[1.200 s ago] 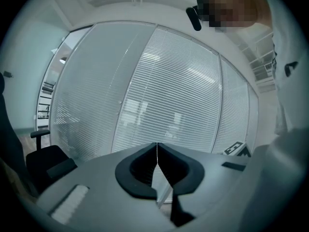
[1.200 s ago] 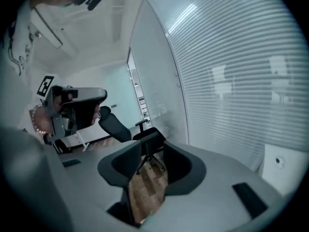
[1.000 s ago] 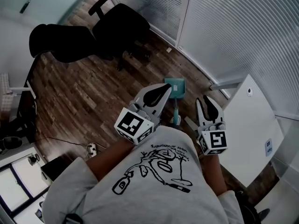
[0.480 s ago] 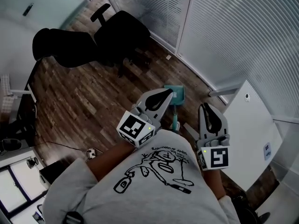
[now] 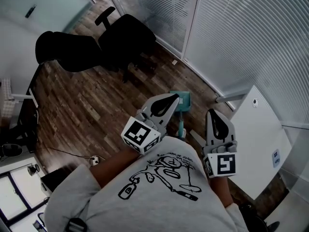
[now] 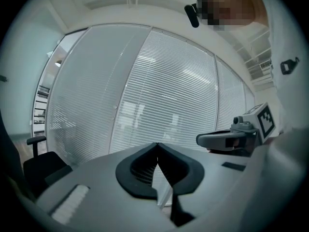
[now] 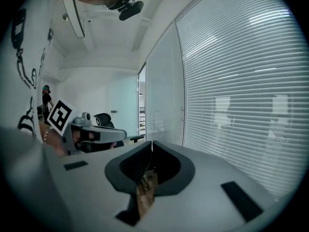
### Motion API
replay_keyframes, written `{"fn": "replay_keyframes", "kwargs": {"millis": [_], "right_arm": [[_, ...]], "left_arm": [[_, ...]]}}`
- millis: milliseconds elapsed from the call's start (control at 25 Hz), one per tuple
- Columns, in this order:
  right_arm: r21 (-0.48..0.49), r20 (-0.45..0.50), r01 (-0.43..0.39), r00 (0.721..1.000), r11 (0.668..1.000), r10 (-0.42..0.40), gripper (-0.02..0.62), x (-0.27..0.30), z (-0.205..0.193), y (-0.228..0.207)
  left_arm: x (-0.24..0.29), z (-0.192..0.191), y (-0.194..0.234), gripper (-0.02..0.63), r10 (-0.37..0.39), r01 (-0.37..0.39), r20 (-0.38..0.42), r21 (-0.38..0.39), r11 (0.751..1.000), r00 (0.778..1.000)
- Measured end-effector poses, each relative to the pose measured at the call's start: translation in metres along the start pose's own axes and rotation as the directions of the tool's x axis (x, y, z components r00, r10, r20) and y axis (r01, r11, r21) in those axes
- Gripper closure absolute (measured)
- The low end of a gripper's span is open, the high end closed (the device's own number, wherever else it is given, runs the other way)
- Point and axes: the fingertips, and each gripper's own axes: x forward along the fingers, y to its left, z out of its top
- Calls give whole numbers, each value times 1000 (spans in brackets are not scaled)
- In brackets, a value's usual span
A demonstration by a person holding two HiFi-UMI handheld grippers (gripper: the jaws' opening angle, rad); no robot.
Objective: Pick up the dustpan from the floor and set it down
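A teal dustpan [image 5: 184, 101] stands on the wooden floor, its handle [image 5: 181, 125] running back toward me. In the head view my left gripper [image 5: 175, 97] hovers above it and hides its left part. The jaws are shut with nothing between them, and the tips meet in the left gripper view [image 6: 157, 144]. My right gripper [image 5: 215, 113] hangs to the right of the handle, apart from it. It is shut and empty too, its tips touching in the right gripper view [image 7: 152, 143]. Neither gripper touches the dustpan.
Two black office chairs [image 5: 126, 36] [image 5: 63, 51] stand on the floor beyond the dustpan. A white cabinet [image 5: 258, 137] is close on the right, below a wall of slatted blinds [image 5: 241, 37]. A cable and a socket strip [image 5: 94, 159] lie at the left.
My right gripper has risen toward the head camera and its jaws have come together. The left gripper and the dustpan stay about where they were.
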Motion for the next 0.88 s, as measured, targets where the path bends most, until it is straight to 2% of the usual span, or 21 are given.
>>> {"fn": "replay_keyframes", "kwargs": {"millis": [880], "right_arm": [[23,-7,28,1000,999,-28,586,6,-4,-6]], "left_arm": [[-6,-2,7,604,15,-15,4,-14,1000,1000]]}}
